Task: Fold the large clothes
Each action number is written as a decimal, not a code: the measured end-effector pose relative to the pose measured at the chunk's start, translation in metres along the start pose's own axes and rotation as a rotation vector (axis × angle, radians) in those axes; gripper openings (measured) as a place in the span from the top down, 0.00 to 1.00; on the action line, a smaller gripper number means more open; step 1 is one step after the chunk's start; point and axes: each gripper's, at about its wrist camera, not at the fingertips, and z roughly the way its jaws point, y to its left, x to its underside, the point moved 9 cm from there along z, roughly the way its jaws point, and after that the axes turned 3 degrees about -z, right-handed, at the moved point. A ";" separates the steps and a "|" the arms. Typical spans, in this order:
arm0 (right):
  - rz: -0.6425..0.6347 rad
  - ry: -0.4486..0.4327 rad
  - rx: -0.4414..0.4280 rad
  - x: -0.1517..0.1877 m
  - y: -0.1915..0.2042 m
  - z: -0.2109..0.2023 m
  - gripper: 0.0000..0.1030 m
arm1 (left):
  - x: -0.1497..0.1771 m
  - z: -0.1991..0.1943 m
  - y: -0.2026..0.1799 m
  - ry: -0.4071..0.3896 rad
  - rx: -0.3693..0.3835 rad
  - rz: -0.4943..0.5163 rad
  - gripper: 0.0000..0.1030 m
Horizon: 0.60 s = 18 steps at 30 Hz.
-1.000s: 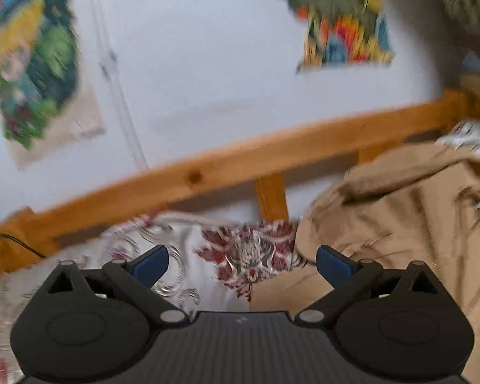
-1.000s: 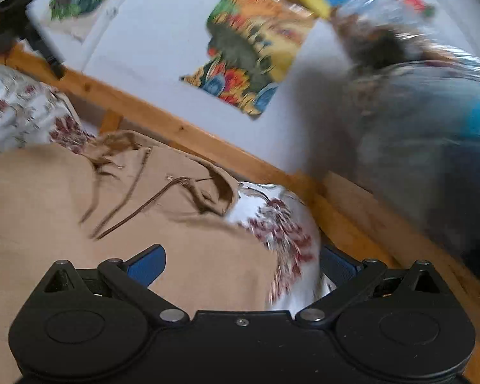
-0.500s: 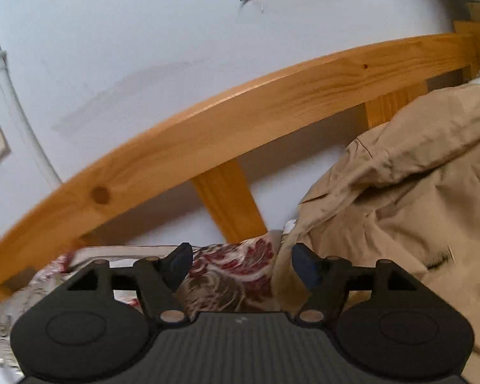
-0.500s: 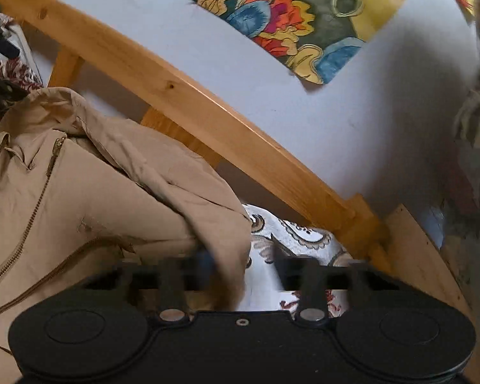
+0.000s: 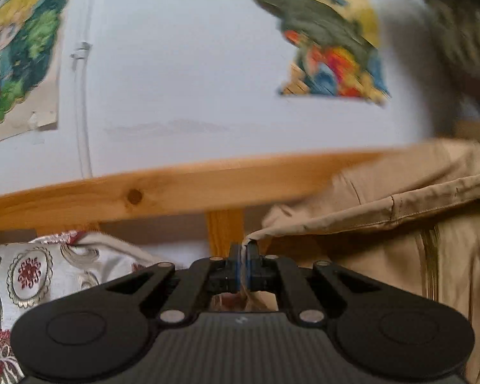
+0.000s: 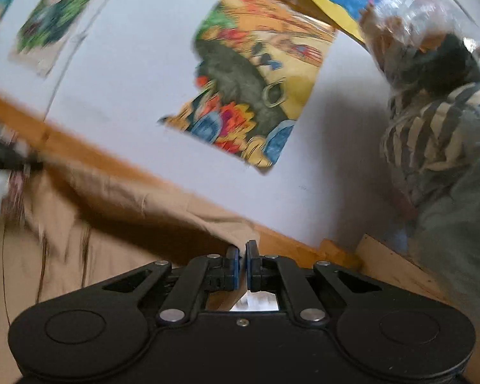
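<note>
A large tan zip jacket (image 5: pixel 400 224) lies on a bed and fills the right side of the left wrist view. My left gripper (image 5: pixel 244 251) is shut on a corner of its edge, which stretches away to the right. In the right wrist view the same tan jacket (image 6: pixel 112 224) spreads across the lower left, with a dark drawstring hanging on it. My right gripper (image 6: pixel 242 249) is shut on another corner of the fabric, pulled taut toward the left. The other gripper (image 6: pixel 3 156) shows as a dark blur at the far left edge.
A wooden bed rail (image 5: pixel 144 192) runs behind the jacket, in front of a white wall with colourful drawings (image 6: pixel 252 96). A floral bedcover (image 5: pixel 32 272) lies at the lower left. A plastic-wrapped bundle of striped cloth (image 6: pixel 438 121) stands at the right by a wooden board (image 6: pixel 393 265).
Both grippers went from wide open to shut on corners of the tan jacket. The jacket's edge is now pulled taut between them, and both views have shifted along the bed rail.
</note>
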 end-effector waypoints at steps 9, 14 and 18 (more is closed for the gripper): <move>0.074 0.153 -0.031 0.065 0.013 0.004 0.96 | 0.040 -0.008 -0.024 0.157 0.140 0.152 0.96; 0.063 0.178 -0.033 0.069 0.018 0.006 0.96 | 0.045 -0.008 -0.028 0.171 0.134 0.201 0.97; 0.083 0.224 -0.075 0.082 0.020 0.002 0.91 | 0.049 -0.012 -0.036 0.173 0.142 0.268 0.97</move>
